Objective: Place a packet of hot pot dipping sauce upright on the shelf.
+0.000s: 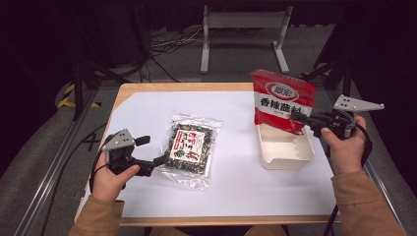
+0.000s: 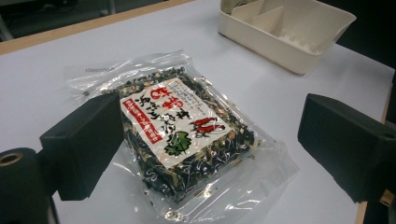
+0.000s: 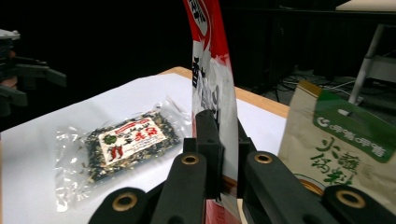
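The red pouch (image 1: 282, 101), right of centre in the high view, hangs upright over the cream tray (image 1: 286, 160), pinched at its lower edge by the right gripper (image 1: 298, 117), jaws clamped tight on it. It looks about to go in. The clear seaweed bag (image 1: 190, 147) lies flat mid-frame, waiting; the left gripper (image 1: 153, 150) rests at its left edge, jaws wide, holding nothing.

A wooden tabletop (image 1: 129, 89) under a white sheet (image 1: 236, 182) stands on grey floor (image 1: 39, 147); beyond it, a white metal frame (image 1: 243, 22), tangled cables (image 1: 169, 42) and dark surroundings
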`<state>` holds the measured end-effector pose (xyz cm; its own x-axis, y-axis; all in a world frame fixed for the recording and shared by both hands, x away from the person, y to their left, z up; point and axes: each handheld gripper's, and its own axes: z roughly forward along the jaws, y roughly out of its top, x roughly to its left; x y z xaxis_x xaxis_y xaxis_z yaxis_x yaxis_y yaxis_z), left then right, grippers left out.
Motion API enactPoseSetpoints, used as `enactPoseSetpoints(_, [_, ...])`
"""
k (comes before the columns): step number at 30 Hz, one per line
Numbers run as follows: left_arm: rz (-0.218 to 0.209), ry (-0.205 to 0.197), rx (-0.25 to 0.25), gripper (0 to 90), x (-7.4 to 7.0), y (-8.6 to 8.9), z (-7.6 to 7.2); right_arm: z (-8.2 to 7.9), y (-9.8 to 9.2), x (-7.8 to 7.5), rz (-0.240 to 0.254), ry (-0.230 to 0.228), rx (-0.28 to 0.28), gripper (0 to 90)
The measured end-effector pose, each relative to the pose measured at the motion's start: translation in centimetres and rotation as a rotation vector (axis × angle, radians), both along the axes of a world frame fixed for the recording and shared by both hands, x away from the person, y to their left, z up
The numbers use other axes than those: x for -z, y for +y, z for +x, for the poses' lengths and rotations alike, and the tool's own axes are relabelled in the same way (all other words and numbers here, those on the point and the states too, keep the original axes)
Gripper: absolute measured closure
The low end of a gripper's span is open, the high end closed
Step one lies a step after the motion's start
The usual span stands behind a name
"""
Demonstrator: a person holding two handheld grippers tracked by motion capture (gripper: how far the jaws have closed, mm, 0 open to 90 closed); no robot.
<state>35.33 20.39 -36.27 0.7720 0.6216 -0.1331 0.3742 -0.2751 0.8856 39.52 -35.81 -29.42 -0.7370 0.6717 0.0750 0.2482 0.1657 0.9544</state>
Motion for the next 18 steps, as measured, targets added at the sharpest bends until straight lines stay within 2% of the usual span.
enactPoseSetpoints(6, [0.003, 0.009, -0.013, 7.9, 0.2, 0.5, -0.1, 1.3, -0.8, 0.6, -0.008, 0.004, 0.038, 88.6])
enactPoseSetpoints(9, [0.005, 0.001, -0.013, 7.8, 0.2, 0.5, 0.0, 1.9, -1.1, 1.0, -0.001, 0.016, 0.043, 88.6])
enactPoseSetpoints(11, [-0.003, 0.015, -0.017, 7.9, 0.2, 0.4, -0.1, 2.3, -1.2, 1.3, -0.005, 0.022, 0.044, 88.6])
enactPoseSetpoints(13, [0.008, 0.007, -0.002, 7.8, 0.3, 0.4, 0.1, 2.6, -1.2, 1.5, -0.015, 0.031, 0.051, 88.6])
enactPoseSetpoints(18, [0.01, 0.014, 0.001, 7.8, 0.4, 0.2, 0.2, 3.3, -1.4, 2.1, -0.022, 0.044, 0.061, 88.6])
